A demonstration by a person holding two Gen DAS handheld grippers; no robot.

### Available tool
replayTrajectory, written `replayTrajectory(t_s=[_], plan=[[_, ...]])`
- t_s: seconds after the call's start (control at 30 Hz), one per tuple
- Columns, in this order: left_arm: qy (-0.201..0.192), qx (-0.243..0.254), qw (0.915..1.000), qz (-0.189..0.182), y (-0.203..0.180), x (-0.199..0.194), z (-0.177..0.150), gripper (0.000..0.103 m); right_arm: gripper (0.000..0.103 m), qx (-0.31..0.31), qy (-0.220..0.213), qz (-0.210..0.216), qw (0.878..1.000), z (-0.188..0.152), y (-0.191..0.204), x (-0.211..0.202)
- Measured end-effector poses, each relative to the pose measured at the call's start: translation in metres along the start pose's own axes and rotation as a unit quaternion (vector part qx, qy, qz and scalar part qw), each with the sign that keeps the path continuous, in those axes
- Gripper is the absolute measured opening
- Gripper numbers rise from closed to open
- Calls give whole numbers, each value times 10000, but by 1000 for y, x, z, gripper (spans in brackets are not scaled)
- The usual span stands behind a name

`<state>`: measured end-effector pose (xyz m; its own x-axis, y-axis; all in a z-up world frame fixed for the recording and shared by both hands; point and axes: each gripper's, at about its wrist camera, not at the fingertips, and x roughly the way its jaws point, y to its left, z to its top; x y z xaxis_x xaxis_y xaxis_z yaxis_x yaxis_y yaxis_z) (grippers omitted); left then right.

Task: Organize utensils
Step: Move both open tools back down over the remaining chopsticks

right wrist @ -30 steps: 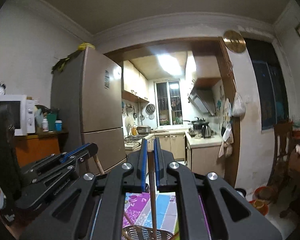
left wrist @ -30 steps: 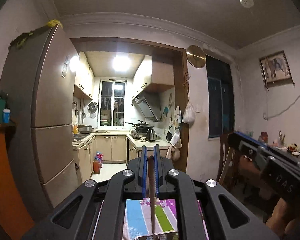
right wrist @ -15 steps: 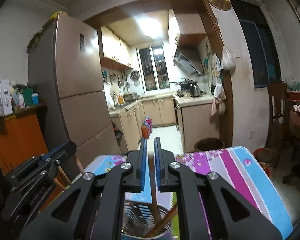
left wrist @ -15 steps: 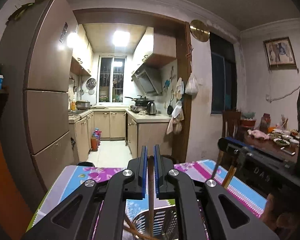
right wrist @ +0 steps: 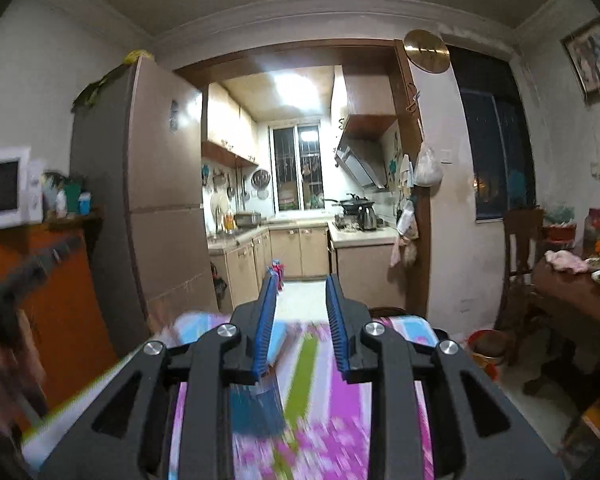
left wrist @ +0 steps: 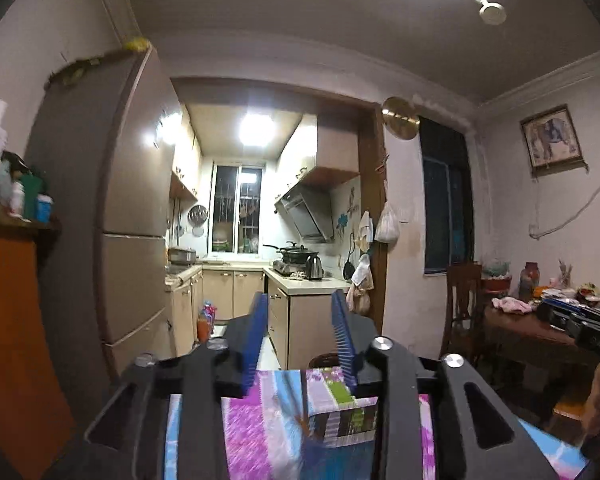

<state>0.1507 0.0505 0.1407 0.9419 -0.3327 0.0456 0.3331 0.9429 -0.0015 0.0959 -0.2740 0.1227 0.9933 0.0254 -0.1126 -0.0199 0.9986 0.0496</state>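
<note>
both the left gripper (left wrist: pixel 302 340) and right gripper (right wrist: pixel 302 320) are spread and empty above the striped tablecloth (right wrist: pixel 332 420), with no utensils in view, so a blind reach may miss.

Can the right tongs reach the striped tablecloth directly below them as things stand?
Probably yes: the right tongs are open and empty, and nothing visible stands between them and the tablecloth, though that cloth is blurred.

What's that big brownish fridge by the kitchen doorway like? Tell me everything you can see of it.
The fridge is tall, with a bronze-brown, slightly glossy front that reflects the kitchen light. Horizontal seams split the front into stacked doors, all shut. It stands upright on the floor at the left of the kitchen doorway, beside an orange cabinet. Something yellow-green lies on its top, and a small dark item is stuck high on the front. Its side looks darker grey.
</note>
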Motion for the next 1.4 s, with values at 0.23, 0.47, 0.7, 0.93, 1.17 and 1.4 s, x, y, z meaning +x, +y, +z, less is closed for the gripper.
replayTrajectory(t_s=[0.23, 0.47, 0.7, 0.93, 1.17, 1.4], plan=[[651, 441, 9969, -31, 9, -111, -66, 42, 23, -388, 1063, -148, 9935, -97, 31, -87], [1660, -407, 9851, -179, 24, -168, -146, 48, 13, -657, 2166, -3, 9740, -203, 109, -112], [2115, -519, 9745, -537, 9, -201, -196, 48, 11, -704, 2428, 202, 9673, -245, 154, -117], [2333, -444, 9675, -868, -13, -191, -221, 48, 11, -709, 2448, 6, 9670, -257, 170, -101], [2430, -592, 9649, -798, -1, -184, -229, 48, 10, -563, 2475, -172, 9671, -259, 168, -87], [2556, -248, 9593, -1171, -21, -180, -237, 43, 5, -212, 2541, -129, 9669, -258, 162, -81]])
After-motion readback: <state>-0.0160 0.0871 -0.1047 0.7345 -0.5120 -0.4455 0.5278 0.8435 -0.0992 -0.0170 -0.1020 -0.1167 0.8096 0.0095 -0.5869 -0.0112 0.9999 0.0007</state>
